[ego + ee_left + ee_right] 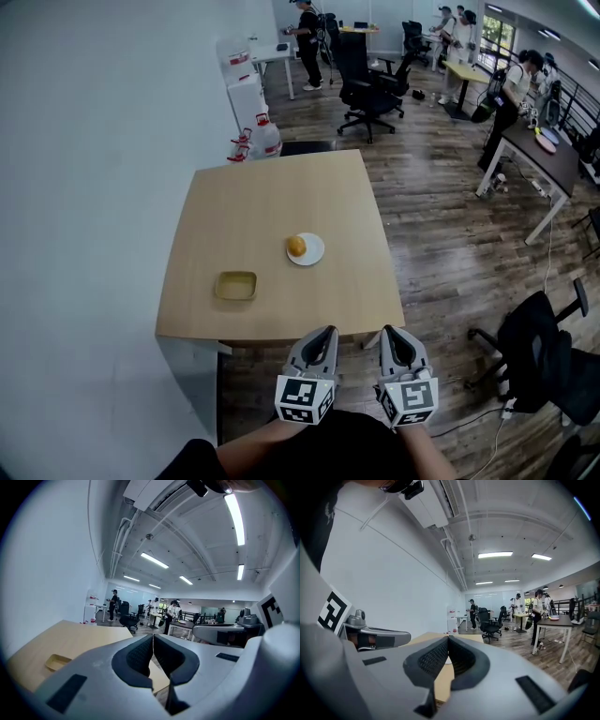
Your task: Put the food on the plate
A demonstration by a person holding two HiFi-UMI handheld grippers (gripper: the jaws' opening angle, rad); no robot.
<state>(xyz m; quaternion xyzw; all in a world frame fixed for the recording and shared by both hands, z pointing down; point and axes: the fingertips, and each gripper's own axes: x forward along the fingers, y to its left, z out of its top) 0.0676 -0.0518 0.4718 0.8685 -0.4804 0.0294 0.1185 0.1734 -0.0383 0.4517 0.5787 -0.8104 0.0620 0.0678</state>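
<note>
An orange round piece of food (pixel 296 246) lies on a small white plate (pixel 311 253) toward the right of the wooden table (pixel 272 206). My left gripper (pixel 327 330) and right gripper (pixel 387 331) are held side by side just below the table's near edge, well short of the plate. Both are shut with nothing between the pads. In the left gripper view the left gripper (pixel 153 636) has its pads pressed together. In the right gripper view the right gripper (pixel 448 639) looks the same.
A shallow yellow-green tray (pixel 235 285) (pixel 58 661) sits near the table's front left. A white wall runs along the left. Black office chairs (pixel 366 75) stand behind the table and another (pixel 539 347) at the right. People stand at desks at the back.
</note>
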